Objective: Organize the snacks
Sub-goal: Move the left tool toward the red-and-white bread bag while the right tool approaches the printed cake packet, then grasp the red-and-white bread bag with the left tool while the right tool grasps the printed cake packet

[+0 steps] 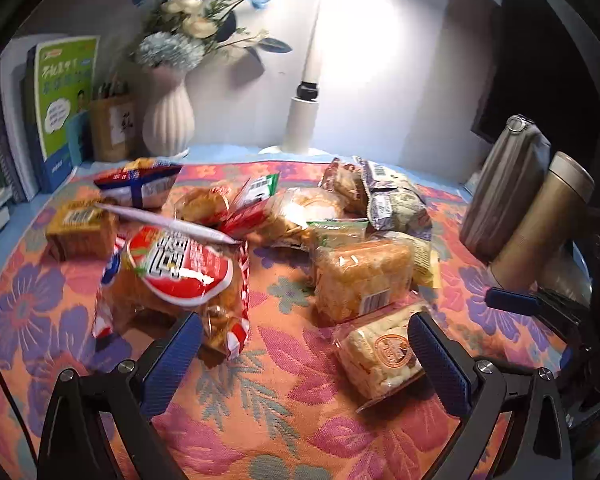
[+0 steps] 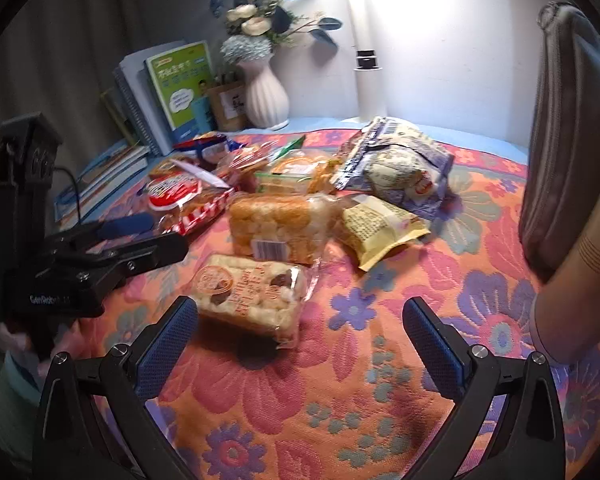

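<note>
Several snack packs lie scattered on a flowered cloth (image 1: 284, 420). A red-and-white bread bag (image 1: 172, 276) lies just ahead of my left gripper's left finger. A pale puffed-rice pack (image 1: 380, 356) lies by its right finger, also in the right wrist view (image 2: 248, 292). An orange puffed snack pack (image 1: 360, 276) (image 2: 280, 224) lies behind it. A yellow packet (image 2: 376, 228) and a purple bag (image 2: 400, 168) lie further right. My left gripper (image 1: 304, 336) is open and empty. My right gripper (image 2: 300, 320) is open and empty, with the pale pack just ahead of its left finger.
A white vase of flowers (image 1: 168, 116), books (image 1: 60, 100), a pencil holder (image 1: 112, 124) and a lamp base (image 1: 300, 124) stand at the back. A grey pouch (image 1: 500, 196) and a gold flask (image 1: 540, 220) stand at the right. The left gripper body (image 2: 80, 256) shows in the right wrist view.
</note>
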Tool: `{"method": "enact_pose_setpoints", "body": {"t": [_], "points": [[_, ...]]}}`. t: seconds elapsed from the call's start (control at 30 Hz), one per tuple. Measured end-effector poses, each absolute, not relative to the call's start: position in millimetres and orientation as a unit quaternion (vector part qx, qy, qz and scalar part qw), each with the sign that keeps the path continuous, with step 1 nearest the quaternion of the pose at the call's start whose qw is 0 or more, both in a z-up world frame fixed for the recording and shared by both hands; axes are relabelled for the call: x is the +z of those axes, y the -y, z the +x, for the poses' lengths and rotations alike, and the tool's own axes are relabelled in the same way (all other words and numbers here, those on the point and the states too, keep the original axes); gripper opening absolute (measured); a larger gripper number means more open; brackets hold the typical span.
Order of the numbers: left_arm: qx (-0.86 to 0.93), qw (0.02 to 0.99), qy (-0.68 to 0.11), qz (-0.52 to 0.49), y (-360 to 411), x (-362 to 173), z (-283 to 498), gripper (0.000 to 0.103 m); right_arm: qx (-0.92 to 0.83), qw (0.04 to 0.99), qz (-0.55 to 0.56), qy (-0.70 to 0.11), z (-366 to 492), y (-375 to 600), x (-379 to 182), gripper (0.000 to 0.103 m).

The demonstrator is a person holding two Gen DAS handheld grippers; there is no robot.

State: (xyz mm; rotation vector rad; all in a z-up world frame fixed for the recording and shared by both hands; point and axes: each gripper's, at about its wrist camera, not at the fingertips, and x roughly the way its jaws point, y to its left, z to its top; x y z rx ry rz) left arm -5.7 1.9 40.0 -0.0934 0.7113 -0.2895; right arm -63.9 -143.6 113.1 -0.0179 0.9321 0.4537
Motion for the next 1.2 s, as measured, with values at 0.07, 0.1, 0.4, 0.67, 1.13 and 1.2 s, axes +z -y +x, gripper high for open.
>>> {"method": "enact_pose_setpoints", "body": {"t": [0.07, 0.1, 0.4, 0.67, 1.13, 1.2], "points": [[-0.159, 0.923, -0.349, -0.034, -2.2, 49.3, -3.4, 0.101, 0.232, 0.865, -0.044, -0.443, -63.3, 133.3, 116.2, 0.103], [-0.166, 0.922, -0.35, -0.027, -2.0, 54.0, -1.8, 0.1, 0.238, 0.862, -0.055, -0.443, -61.3, 130.3, 117.2, 0.103], [-0.127, 0.924, -0.36, -0.016, -47.0, 65.6, 4.7, 0.097, 0.305, 0.827, -0.126, -0.454, -40.2, 107.5, 112.6, 0.094], [-0.113, 0.917, -0.381, -0.038, -61.0, 51.3, 16.8, 0.097, 0.337, 0.795, -0.098, -0.494, -21.3, 98.6, 95.1, 0.093], [-0.05, 0.924, -0.378, -0.01, -61.0, 30.5, 35.6, 0.102, 0.336, 0.792, -0.051, -0.507, -51.3, 96.7, 102.2, 0.092], [-0.035, 0.923, -0.381, -0.027, -74.5, 26.3, 31.1, 0.102, 0.331, 0.792, -0.045, -0.512, -46.7, 93.8, 97.0, 0.082]]}}
